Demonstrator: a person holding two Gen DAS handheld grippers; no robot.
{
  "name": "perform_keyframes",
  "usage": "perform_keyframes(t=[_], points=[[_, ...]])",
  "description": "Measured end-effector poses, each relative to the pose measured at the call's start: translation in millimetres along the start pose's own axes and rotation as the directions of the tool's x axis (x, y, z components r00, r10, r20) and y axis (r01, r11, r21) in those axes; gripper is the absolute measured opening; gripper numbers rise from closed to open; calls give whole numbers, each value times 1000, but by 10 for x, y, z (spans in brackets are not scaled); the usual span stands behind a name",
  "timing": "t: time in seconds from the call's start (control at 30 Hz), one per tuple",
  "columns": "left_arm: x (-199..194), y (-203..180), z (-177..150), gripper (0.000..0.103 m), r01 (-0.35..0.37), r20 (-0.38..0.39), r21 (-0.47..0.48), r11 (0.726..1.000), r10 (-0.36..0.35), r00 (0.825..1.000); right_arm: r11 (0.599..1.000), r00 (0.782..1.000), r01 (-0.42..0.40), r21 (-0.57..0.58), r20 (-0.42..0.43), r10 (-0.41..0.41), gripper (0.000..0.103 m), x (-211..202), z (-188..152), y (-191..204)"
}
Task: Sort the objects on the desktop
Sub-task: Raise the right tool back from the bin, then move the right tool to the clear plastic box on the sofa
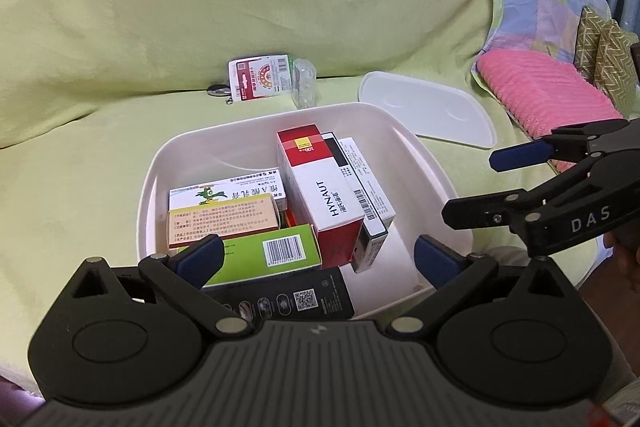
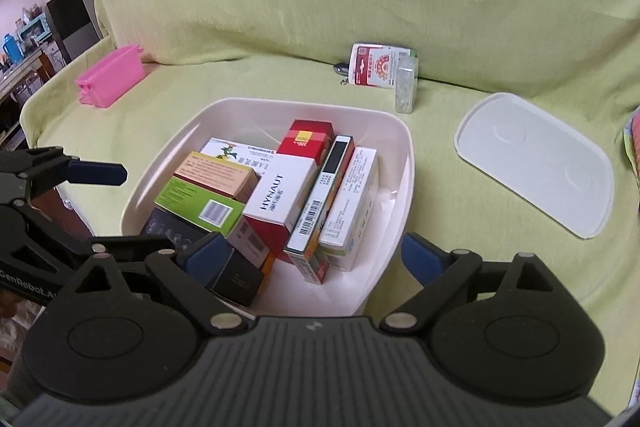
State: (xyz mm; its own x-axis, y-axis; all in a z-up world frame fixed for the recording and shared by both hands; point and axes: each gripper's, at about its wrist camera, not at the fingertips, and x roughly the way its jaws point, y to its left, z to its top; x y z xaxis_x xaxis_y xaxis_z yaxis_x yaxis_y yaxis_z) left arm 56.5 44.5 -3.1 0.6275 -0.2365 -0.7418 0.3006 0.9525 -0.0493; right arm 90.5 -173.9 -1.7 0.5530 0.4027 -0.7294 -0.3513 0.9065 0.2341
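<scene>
A white plastic bin [image 1: 158,167] [image 2: 400,163] sits on a green-covered sofa and holds several medicine boxes. Among them are a red-and-white HYNAUT box [image 1: 320,199] [image 2: 280,199], a green box [image 1: 272,251] [image 2: 200,205] and a black box [image 1: 288,297]. My left gripper [image 1: 318,261] is open over the bin's near edge, holding nothing. My right gripper [image 2: 314,255] [image 1: 472,187] is open at the bin's near right side, also holding nothing. Behind the bin lie a red-and-white sachet [image 1: 260,77] [image 2: 372,67] and a clear plastic case [image 1: 304,85] [image 2: 406,87].
The bin's white lid [image 1: 428,107] [image 2: 536,163] lies flat to the right. A small metal keyring [image 1: 219,91] [image 2: 340,69] sits by the sachet. A pink box [image 2: 110,77] is far left. A pink towel [image 1: 544,87] and pillows are at the right.
</scene>
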Motion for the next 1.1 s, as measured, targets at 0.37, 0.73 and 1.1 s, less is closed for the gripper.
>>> perform_keyframes(t=[0.37,0.73,1.1], points=[[-161,-107,-82,101,-21,11,20,1000,21,1000,1000,1000,4,21,28,-4,100,-171,-76,101],[-146,-207,-131,101,-98,-16,40,994,99,995,996,994,62,59,86,-67,102,-332,-101,196],[-110,-96,-152,101,-46,-69,-71,996,42,997,994,983,62,90,169,-77,102,-494,-18,215]])
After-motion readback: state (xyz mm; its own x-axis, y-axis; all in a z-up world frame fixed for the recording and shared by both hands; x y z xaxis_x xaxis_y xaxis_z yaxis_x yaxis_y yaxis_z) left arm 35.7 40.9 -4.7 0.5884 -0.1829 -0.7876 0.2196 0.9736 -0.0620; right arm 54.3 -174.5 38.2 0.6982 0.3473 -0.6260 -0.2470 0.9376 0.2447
